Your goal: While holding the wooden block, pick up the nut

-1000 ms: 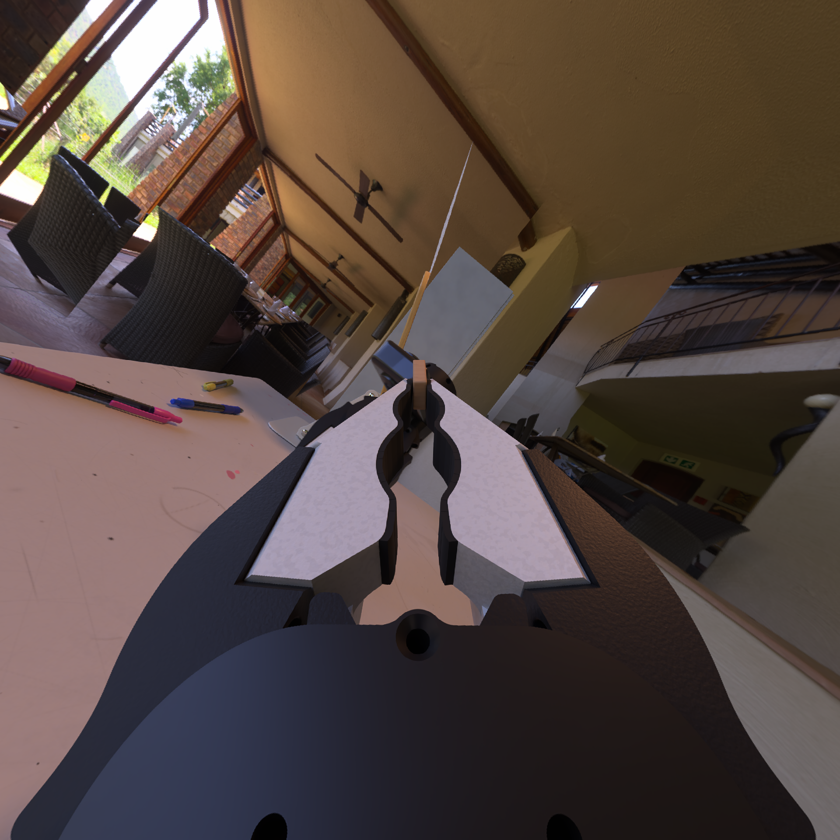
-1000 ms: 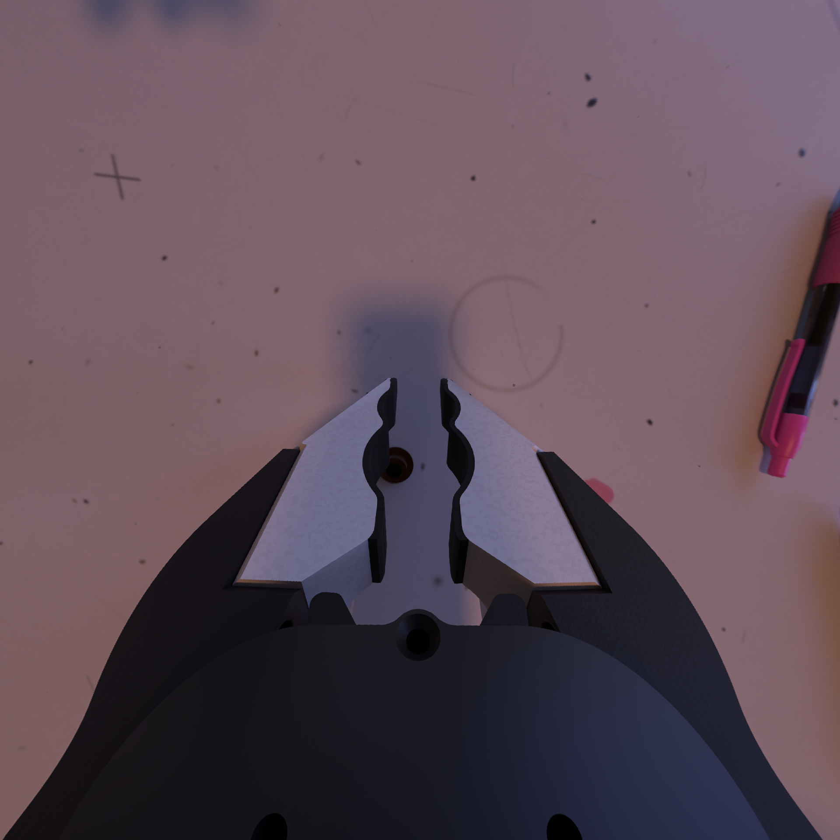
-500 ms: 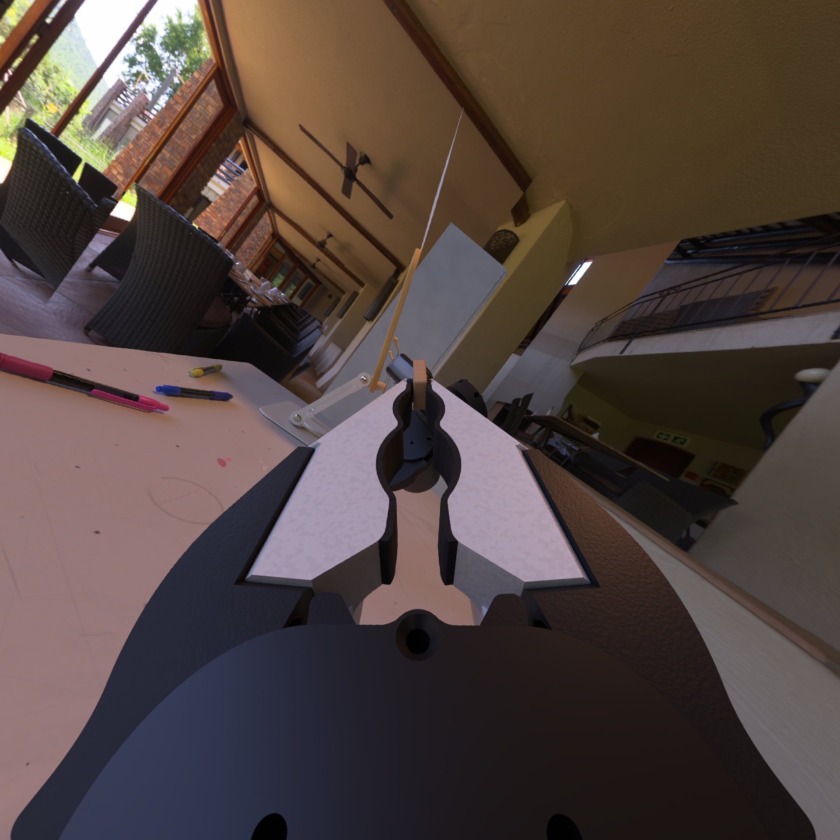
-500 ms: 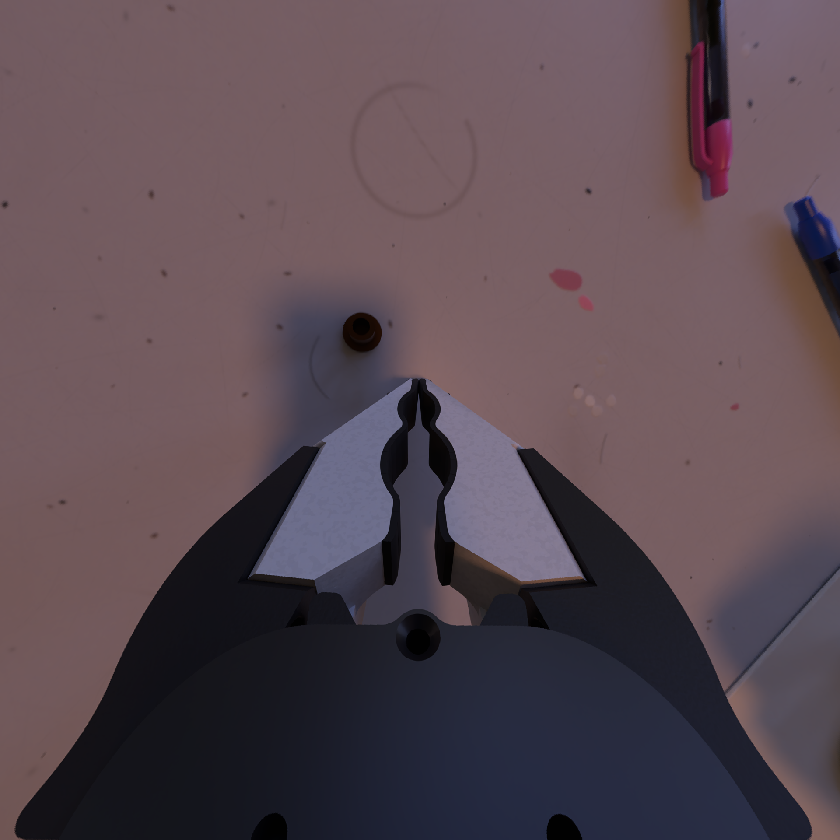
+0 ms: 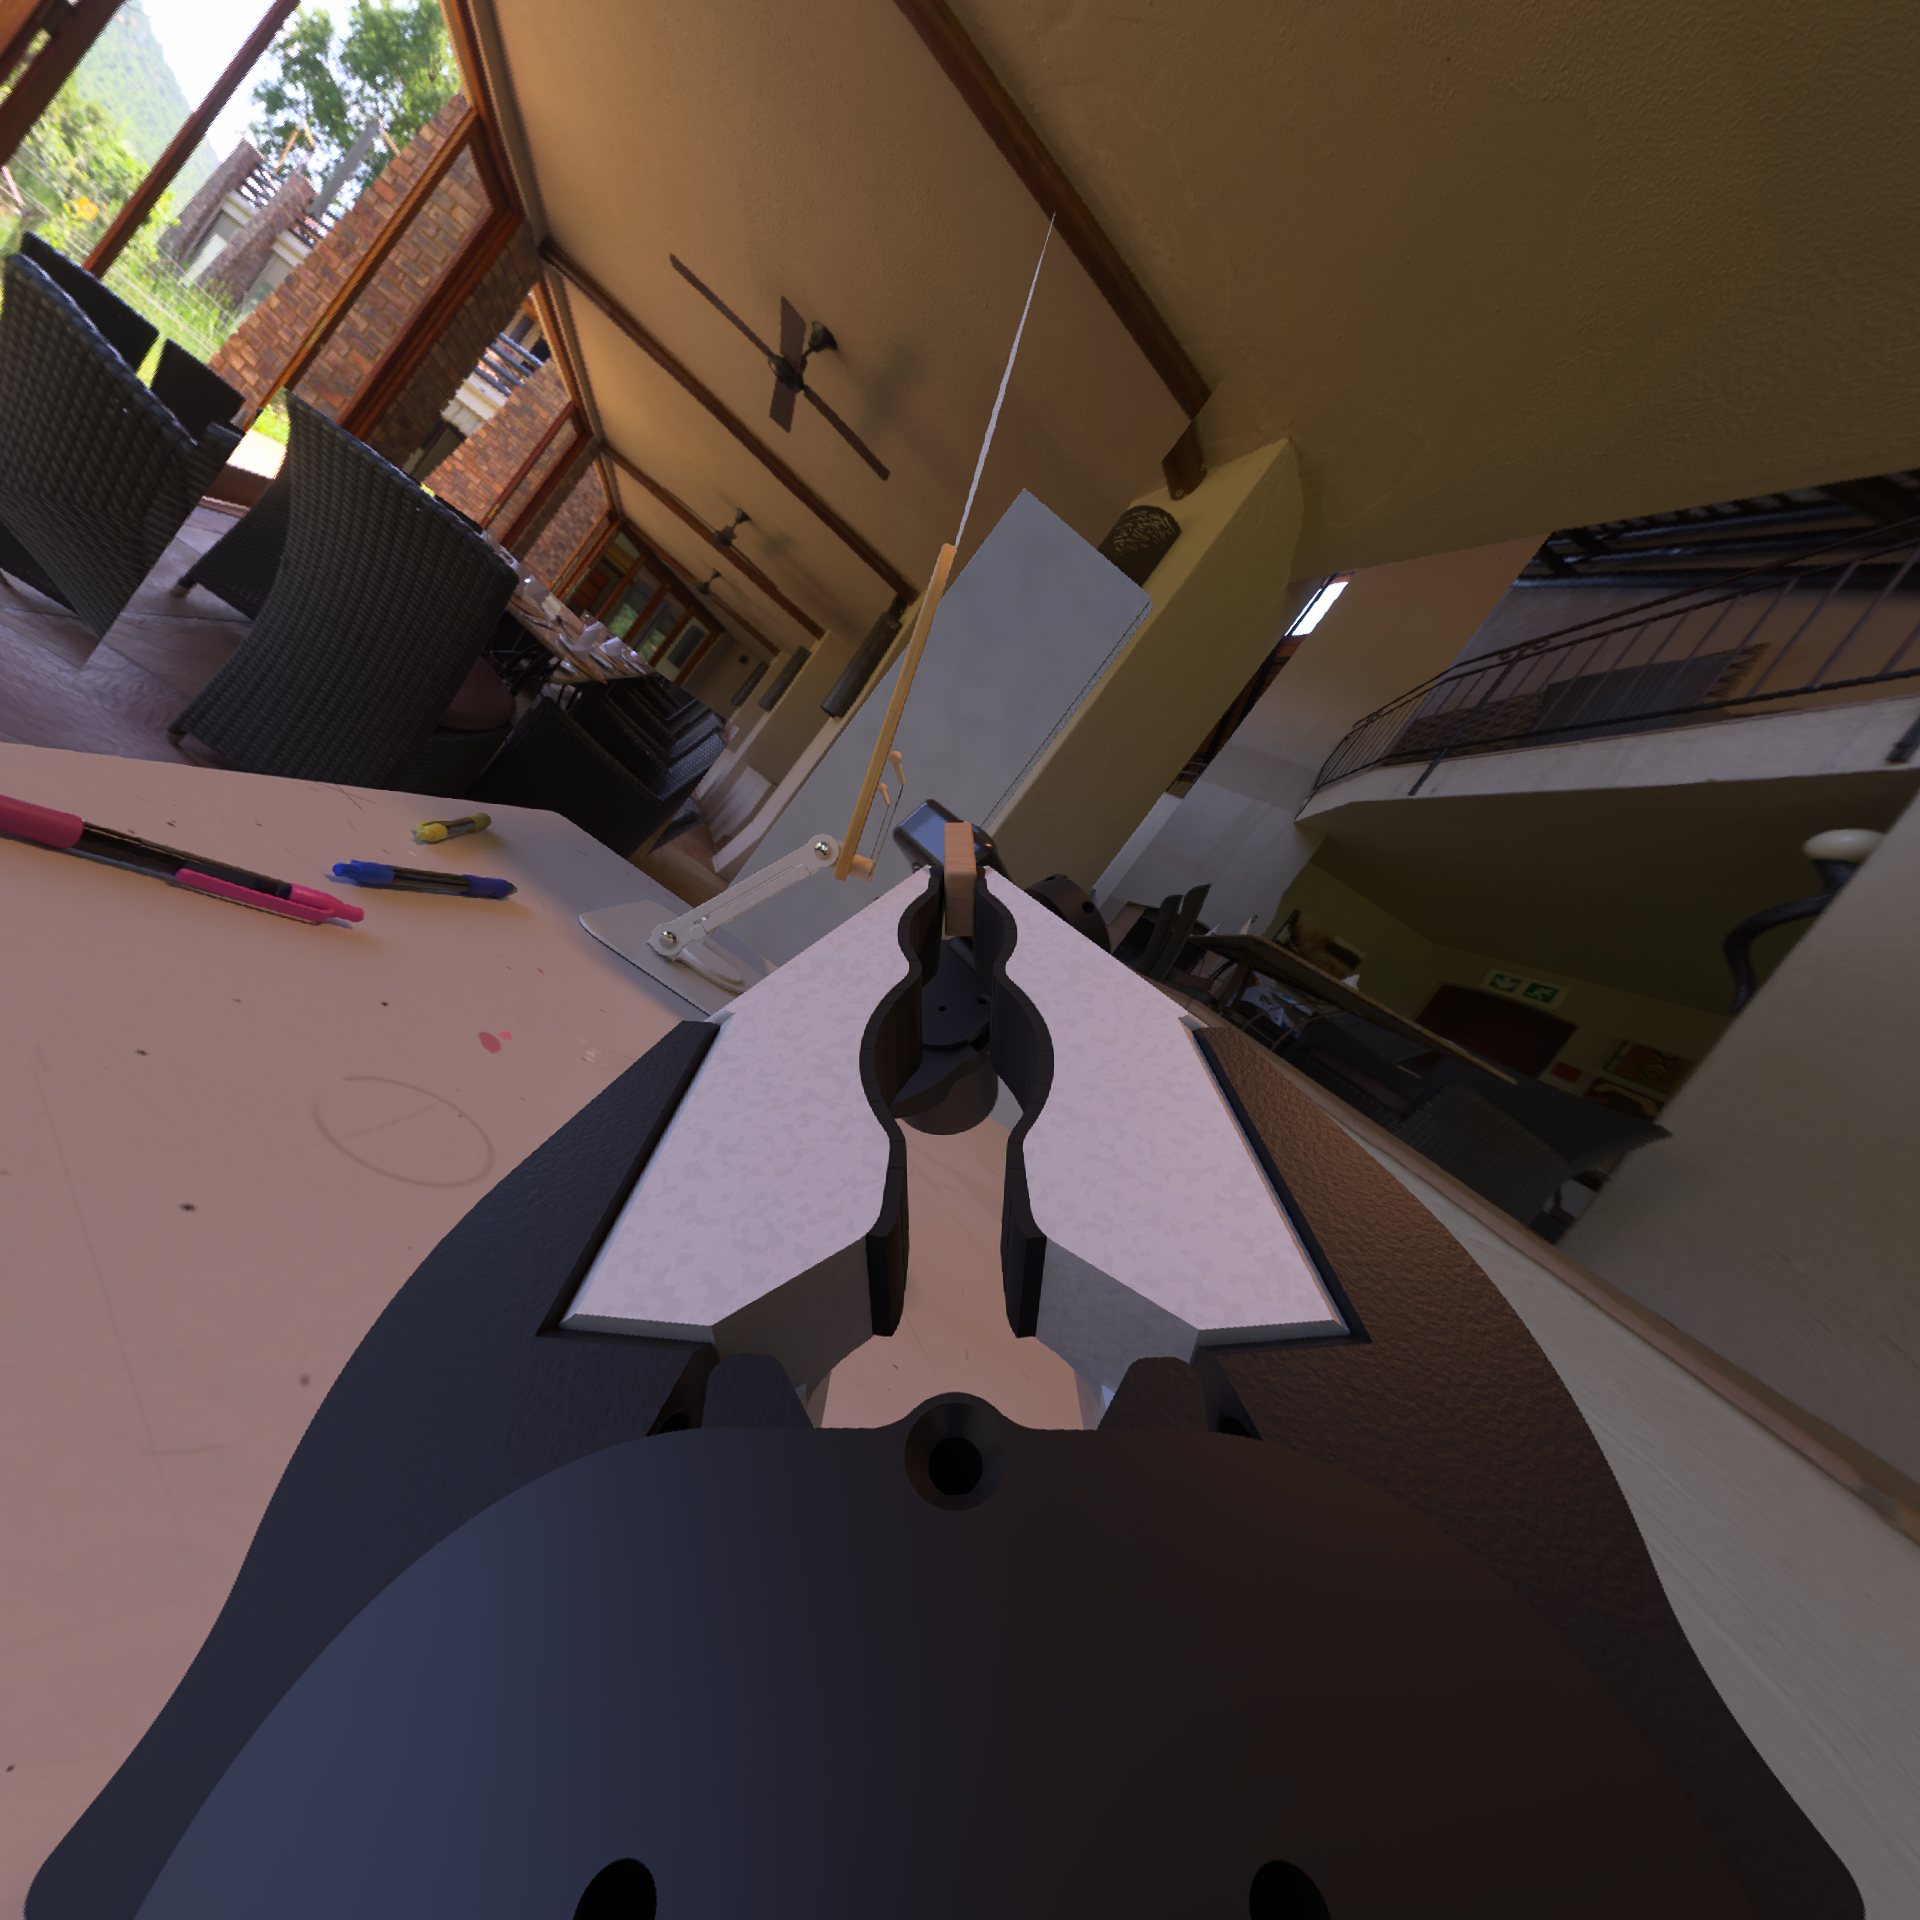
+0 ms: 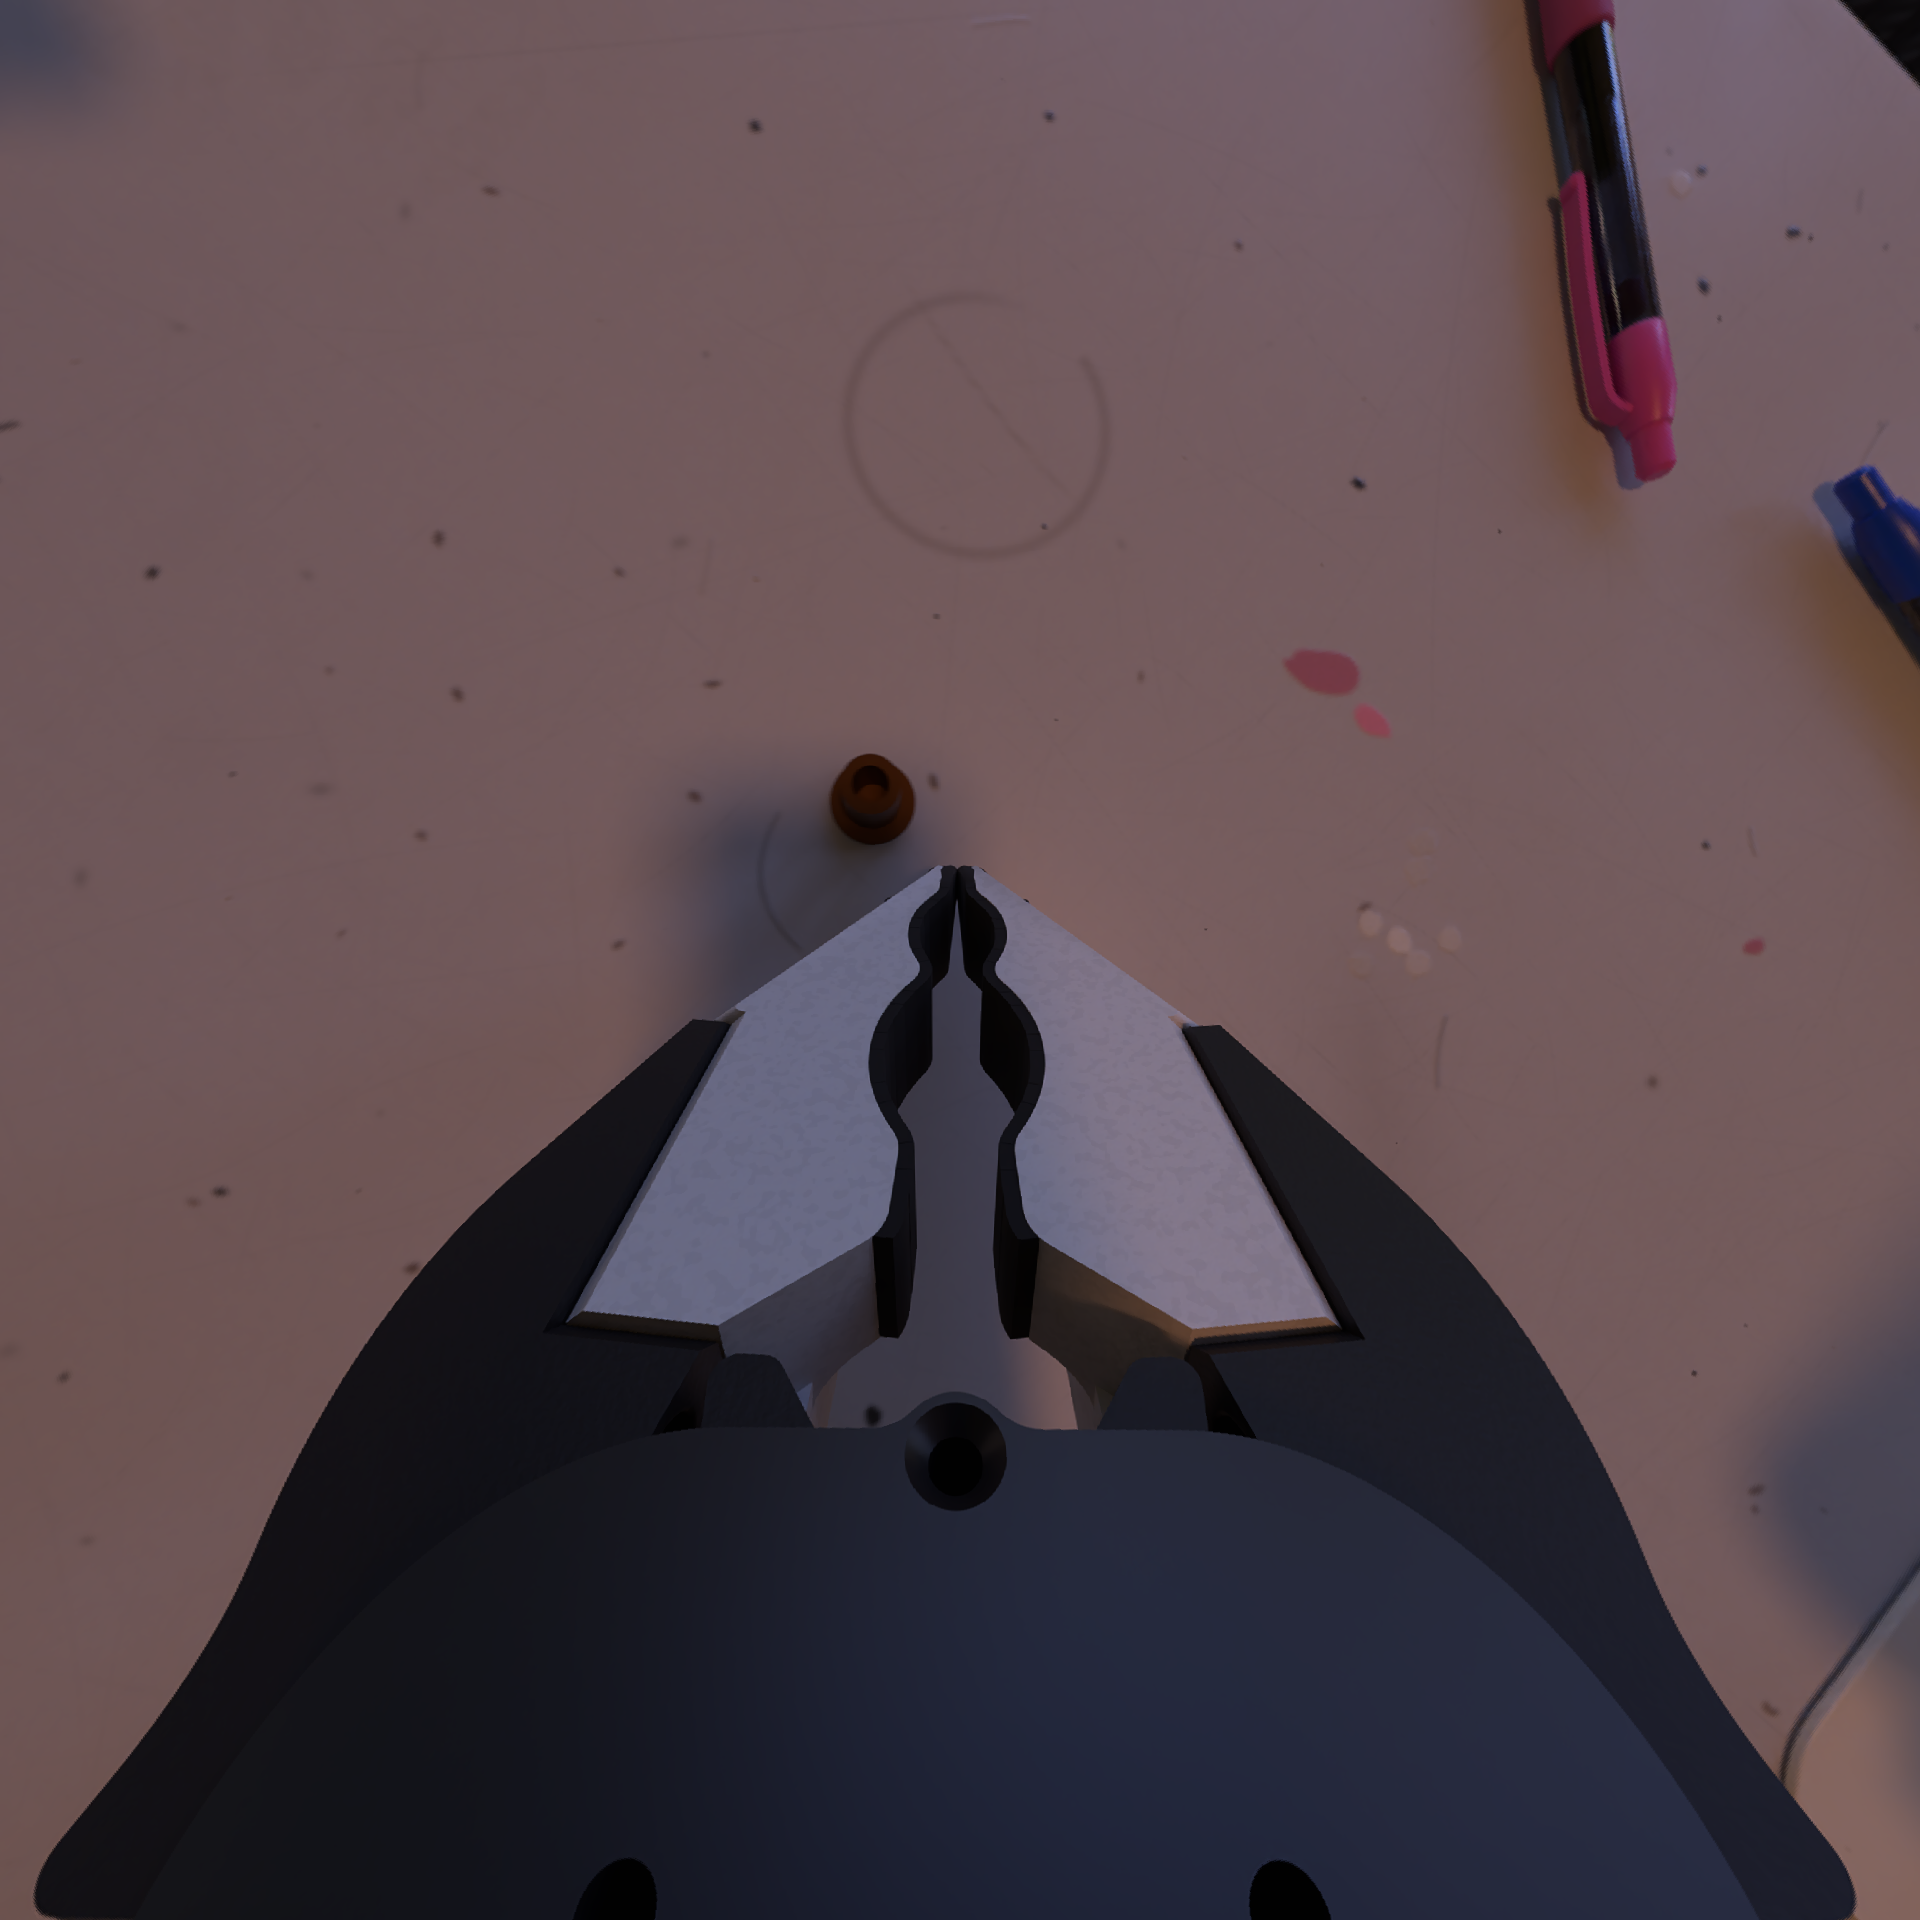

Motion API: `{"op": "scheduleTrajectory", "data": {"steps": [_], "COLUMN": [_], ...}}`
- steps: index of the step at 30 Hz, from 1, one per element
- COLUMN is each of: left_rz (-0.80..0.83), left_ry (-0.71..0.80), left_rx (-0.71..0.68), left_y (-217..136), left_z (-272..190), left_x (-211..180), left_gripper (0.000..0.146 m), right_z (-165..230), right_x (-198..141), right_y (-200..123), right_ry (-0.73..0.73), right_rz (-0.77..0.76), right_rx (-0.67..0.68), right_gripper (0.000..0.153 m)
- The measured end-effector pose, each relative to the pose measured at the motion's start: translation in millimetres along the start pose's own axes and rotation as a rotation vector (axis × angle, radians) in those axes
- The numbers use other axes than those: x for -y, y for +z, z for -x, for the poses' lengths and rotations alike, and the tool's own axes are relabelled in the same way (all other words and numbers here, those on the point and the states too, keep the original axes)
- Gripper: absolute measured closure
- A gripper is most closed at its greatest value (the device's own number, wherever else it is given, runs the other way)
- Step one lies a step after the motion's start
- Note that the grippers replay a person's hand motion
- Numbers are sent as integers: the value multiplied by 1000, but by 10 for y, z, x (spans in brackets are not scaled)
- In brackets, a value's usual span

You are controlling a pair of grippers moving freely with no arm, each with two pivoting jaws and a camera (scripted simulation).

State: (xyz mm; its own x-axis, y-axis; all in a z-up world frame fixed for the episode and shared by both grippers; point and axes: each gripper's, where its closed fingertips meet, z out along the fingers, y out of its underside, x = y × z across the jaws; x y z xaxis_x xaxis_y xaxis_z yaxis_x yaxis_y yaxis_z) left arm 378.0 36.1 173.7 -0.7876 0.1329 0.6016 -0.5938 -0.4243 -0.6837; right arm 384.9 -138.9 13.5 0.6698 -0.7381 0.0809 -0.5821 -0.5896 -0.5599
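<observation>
My left tool (image 5: 957,902) is tilted up, looking across the table (image 5: 208,1143) toward the room, and its tips pinch the wooden block (image 5: 958,879), which stands upright between them. My right tool (image 6: 956,883) points straight down at the table (image 6: 416,416), its tips pressed together with nothing between them. The nut (image 6: 871,798), small, brown and round, sits on the table just beyond those tips and a little to the left, apart from them. Further out lie a drawn circle (image 6: 977,426), a pink pen (image 6: 1610,239) and a blue pen (image 6: 1875,540) at the right edge.
</observation>
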Motion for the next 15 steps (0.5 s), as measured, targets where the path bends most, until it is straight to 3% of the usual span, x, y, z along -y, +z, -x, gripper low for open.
{"op": "scheduleTrajectory", "data": {"steps": [4, 10, 15], "left_rz": [2, 1, 2], "left_ry": [1, -4, -10], "left_rx": [-1, 5, -1], "left_y": [3, -5, -7], "left_z": [-8, 9, 11], "left_x": [-8, -8, -23], "left_gripper": [142, 142, 142], "right_z": [-28, 227, 128], "right_x": [11, 41, 13], "right_y": [73, 50, 5], "right_ry": [-13, -39, -70], "right_rz": [-16, -8, -51], "right_rx": [-5, 80, 96], "right_gripper": [153, 153, 151]}}
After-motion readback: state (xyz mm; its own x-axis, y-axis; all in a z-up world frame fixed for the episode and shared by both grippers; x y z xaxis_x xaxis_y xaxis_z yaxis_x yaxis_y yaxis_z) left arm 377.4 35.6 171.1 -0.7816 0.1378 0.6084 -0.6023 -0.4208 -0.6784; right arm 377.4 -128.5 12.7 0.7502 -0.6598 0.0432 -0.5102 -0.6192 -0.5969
